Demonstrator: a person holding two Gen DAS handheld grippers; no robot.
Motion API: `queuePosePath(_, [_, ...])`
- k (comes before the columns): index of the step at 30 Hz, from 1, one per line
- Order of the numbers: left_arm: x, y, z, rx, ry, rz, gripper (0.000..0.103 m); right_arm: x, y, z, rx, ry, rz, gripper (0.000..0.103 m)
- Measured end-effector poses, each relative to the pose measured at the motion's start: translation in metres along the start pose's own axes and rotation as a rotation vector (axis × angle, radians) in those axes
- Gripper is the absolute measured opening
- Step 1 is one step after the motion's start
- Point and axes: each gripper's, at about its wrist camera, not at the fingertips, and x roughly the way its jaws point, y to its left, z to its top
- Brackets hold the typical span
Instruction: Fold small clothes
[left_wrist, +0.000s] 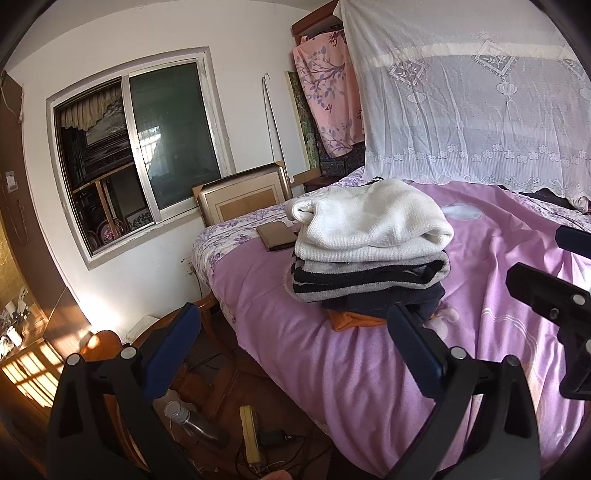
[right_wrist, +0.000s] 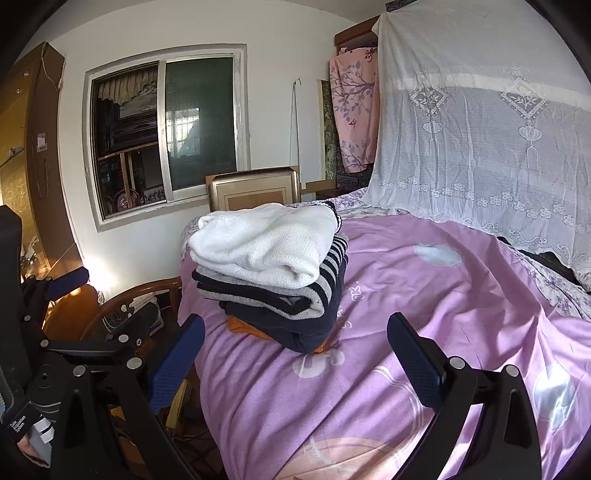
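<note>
A stack of folded clothes sits on the pink bed cover (left_wrist: 332, 354): a white knit sweater (left_wrist: 373, 221) on top, a black and grey striped one (left_wrist: 369, 278) under it, a dark navy garment (left_wrist: 399, 301) and an orange one (left_wrist: 351, 319) at the bottom. The stack also shows in the right wrist view, white sweater (right_wrist: 266, 243) on top. My left gripper (left_wrist: 291, 332) is open and empty, short of the stack. My right gripper (right_wrist: 295, 339) is open and empty, just in front of the stack; it also shows at the right edge of the left wrist view (left_wrist: 554, 295).
A white lace net (left_wrist: 472, 103) hangs over the bed's far right. A brown flat case (left_wrist: 277, 236) lies behind the stack. A framed picture (left_wrist: 243, 195) leans under the window. Wooden chairs (right_wrist: 140, 295), a bottle (left_wrist: 192, 421) and cables are on the floor left of the bed.
</note>
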Motion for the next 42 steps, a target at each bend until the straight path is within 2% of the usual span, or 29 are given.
queuePosePath(35, [0.0023, -0.004, -0.003, -0.003, 0.015, -0.014, 0.098, 0.0052, 0.0028, -0.0038, -0.009, 0.011, 0.001, 0.1])
queuePosePath(42, [0.0032, -0.0062, -0.0052, -0.01, -0.003, -0.058, 0.098, 0.0049, 0.0022, -0.0042, -0.008, 0.011, 0.003, 0.1])
